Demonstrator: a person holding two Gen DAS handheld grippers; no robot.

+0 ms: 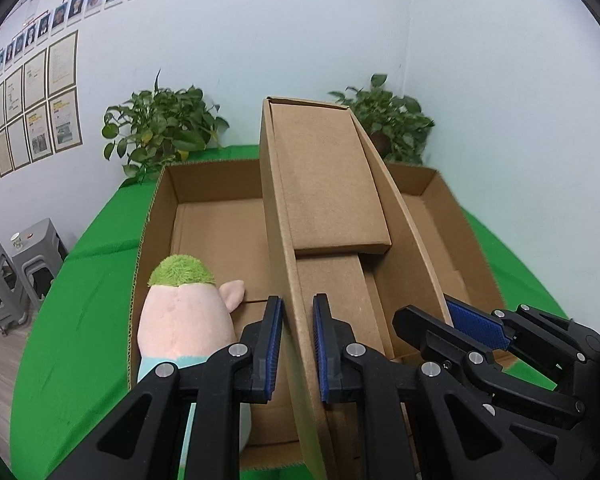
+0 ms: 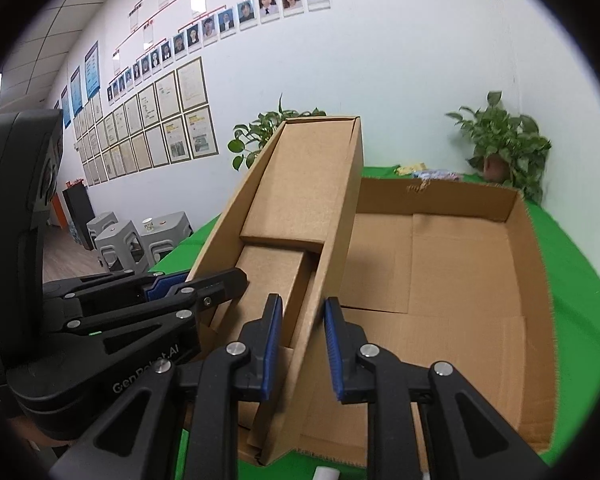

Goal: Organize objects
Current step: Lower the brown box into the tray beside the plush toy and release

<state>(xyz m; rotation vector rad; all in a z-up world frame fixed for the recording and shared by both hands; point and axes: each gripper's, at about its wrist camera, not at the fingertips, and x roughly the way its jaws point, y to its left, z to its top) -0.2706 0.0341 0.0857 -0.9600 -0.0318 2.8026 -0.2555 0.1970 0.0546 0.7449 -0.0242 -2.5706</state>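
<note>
Jaws first: the left gripper (image 1: 296, 344) is pinched narrow on the left side wall of a long narrow cardboard box (image 1: 324, 184), and the right gripper (image 2: 302, 344) is clamped the same way on that box's right wall. So both hold the one box between them, lifted and tilted, its far end pointing up toward the centre top of each frame. In the left wrist view the right gripper also shows at the lower right, gripping the box's other edge.

Inside the narrow box there's a smaller flat cardboard piece (image 1: 332, 184) lying along its upper half.

Under and around it sits a big open shallow carton (image 2: 460, 272), filling the middle of both views. In the left wrist view a plush toy (image 1: 184, 316) with a pink body and green fuzzy top sits in the carton's lower left corner, just beside the left jaw.

The carton rests on a green-covered worktop (image 1: 72, 320). Two potted plants (image 1: 160, 128) stand at the back against the white wall, and grey stools (image 1: 16, 272) are at the far left.
</note>
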